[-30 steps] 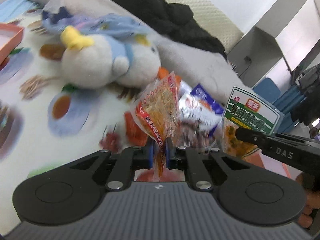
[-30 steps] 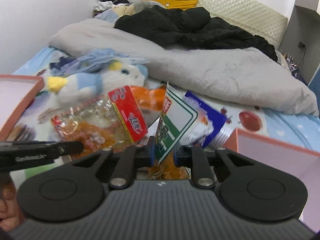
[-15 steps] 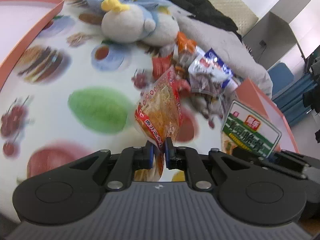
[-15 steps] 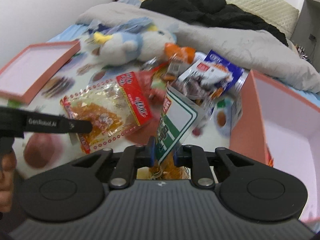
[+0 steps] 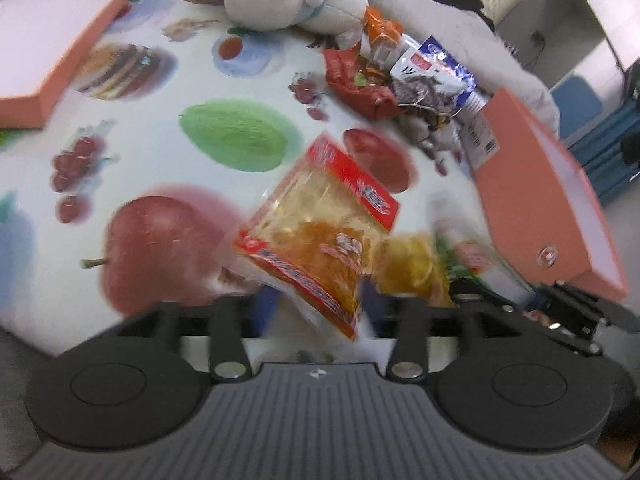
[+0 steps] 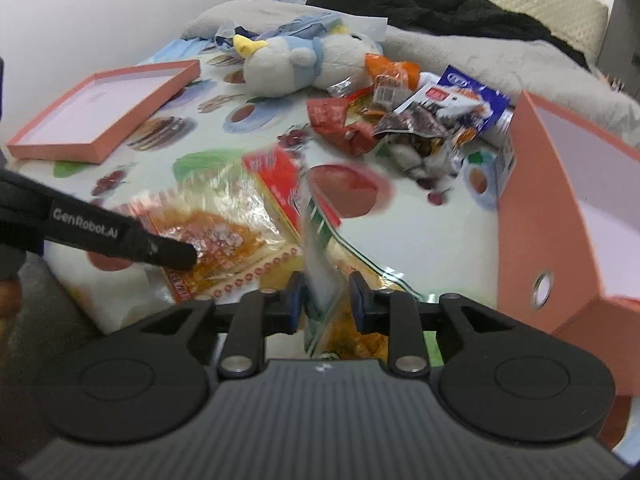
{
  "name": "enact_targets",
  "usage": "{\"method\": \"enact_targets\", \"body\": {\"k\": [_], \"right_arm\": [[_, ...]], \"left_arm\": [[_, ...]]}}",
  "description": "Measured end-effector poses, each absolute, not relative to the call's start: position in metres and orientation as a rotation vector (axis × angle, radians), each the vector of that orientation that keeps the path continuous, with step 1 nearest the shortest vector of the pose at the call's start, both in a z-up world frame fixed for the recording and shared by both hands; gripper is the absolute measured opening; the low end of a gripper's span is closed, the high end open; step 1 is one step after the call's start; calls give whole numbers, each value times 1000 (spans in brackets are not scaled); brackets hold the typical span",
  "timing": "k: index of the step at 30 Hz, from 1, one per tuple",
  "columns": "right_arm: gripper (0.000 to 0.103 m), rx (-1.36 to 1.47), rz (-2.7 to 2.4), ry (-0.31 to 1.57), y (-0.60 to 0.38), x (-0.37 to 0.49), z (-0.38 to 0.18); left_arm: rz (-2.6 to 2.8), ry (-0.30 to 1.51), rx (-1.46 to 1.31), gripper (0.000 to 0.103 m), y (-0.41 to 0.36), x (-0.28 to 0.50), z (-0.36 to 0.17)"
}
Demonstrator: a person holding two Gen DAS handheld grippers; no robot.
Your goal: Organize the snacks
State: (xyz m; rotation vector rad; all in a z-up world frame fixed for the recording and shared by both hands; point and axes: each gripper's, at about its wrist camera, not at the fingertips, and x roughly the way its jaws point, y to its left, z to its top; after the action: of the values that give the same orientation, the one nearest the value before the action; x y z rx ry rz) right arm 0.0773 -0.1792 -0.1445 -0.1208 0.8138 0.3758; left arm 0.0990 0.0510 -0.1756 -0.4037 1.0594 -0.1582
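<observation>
Left gripper [image 5: 320, 312] jaws opening; red-edged clear snack packet [image 5: 320, 240] loose between them. Right gripper [image 6: 325, 300] jaws opening, green-and-white snack bag [image 6: 320, 280] between, pads clear.

**Colours and patterns noted on the bed**

We record a white bed sheet [image 5: 168, 152] printed with red apples, cherries and a green fruit. The clear snack bag [image 5: 320, 236] has red edging and orange contents. A second bag [image 6: 320, 268] shows green and white stripes over yellow contents. We note a salmon-pink box [image 6: 560, 216] with pale lining, a matching lid [image 6: 104, 112], a grey-white plush [image 6: 288, 68] with blue and yellow, and a blue-white packet [image 6: 460, 100].
</observation>
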Motion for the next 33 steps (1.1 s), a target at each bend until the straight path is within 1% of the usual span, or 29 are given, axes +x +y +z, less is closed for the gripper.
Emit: {"method": "enact_targets", "body": {"k": [1, 2, 3, 4, 5, 9, 15, 18, 21, 23, 29, 31, 33], "right_arm": [[45, -111, 390, 817, -180, 74, -145], [50, -107, 402, 811, -181, 71, -145], [62, -105, 404, 803, -182, 68, -145], [72, -98, 401, 800, -184, 65, -145], [74, -83, 402, 799, -186, 64, -144], [74, 10, 390, 786, -197, 60, -139], [74, 70, 245, 776, -212, 64, -144], [74, 91, 189, 788, -219, 69, -152], [74, 76, 149, 786, -220, 71, -156], [74, 119, 169, 764, -225, 68, -151], [74, 161, 170, 717, -233, 59, -131], [74, 192, 124, 719, -238, 60, -132], [74, 257, 60, 742, -247, 63, -139]], "left_arm": [[-153, 1061, -388, 76, 53, 95, -173], [-158, 1060, -381, 78, 55, 93, -171], [-160, 1062, -376, 80, 57, 91, -169], [-152, 1066, -369, 81, 59, 90, -166], [-142, 1067, -362, 84, 61, 89, -164], [-158, 1047, -295, 87, 62, 93, -154], [-221, 1020, -118, 87, 47, 112, -148], [-269, 1018, -48, 91, 38, 123, -152], [-308, 1027, 10, 91, 30, 133, -162], [-314, 1049, 45, 91, 25, 139, -170], [-330, 1060, 67, 91, 20, 144, -179], [-332, 1052, 86, 91, 18, 144, -181], [-333, 1052, 96, 94, 18, 146, -183]]}}
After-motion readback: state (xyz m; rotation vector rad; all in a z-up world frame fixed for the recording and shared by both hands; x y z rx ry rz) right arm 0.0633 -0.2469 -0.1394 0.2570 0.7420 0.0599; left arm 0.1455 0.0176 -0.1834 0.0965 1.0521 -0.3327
